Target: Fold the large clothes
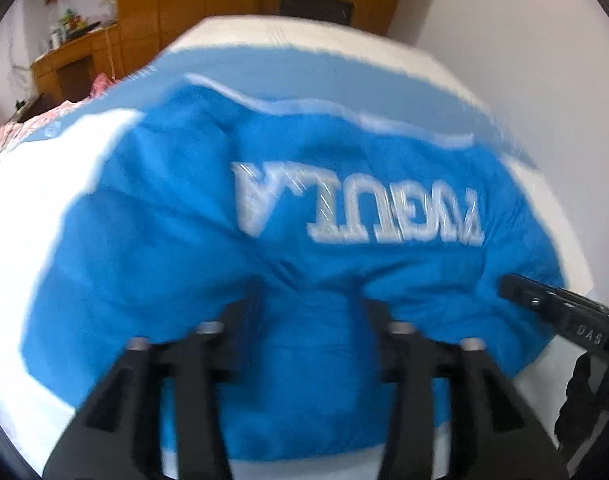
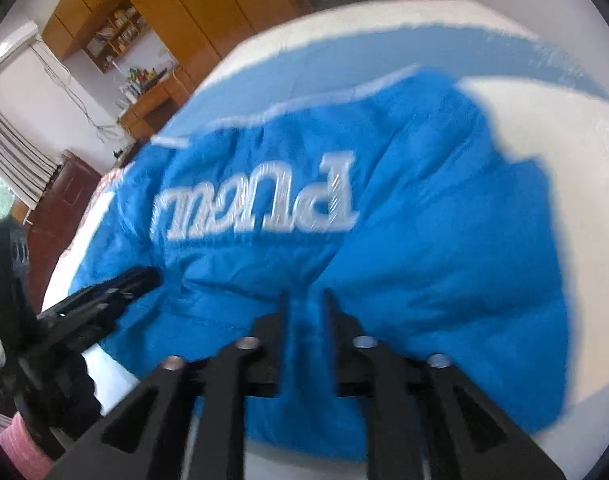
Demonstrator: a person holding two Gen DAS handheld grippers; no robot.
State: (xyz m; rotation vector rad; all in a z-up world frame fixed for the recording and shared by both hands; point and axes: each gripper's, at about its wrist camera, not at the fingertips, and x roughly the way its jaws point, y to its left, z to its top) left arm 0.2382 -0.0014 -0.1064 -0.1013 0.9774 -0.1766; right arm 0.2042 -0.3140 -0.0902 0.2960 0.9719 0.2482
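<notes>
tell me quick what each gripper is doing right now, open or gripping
left gripper: open, fingers apart over the blue jacket, nothing gripped.
right gripper: open, narrower gap, fabric between the fingers but not pinched.

Motion is smearing the white lettering (image 1: 356,204) on the blue jacket (image 1: 208,240) ahead of both grippers, its far letters staying unreadable; the jacket's near edge is hiding behind the fingers (image 2: 282,312)

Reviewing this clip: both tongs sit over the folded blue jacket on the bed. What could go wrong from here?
1. The puffy blue jacket bulges between the open left tongs and may spring unfolded once let go.
2. A ridge of fabric sits between the right tongs; lifting away could snag it and drag the fold.
3. The jacket's near edge lies close to the white bed edge, so a tug might slide it off.
</notes>
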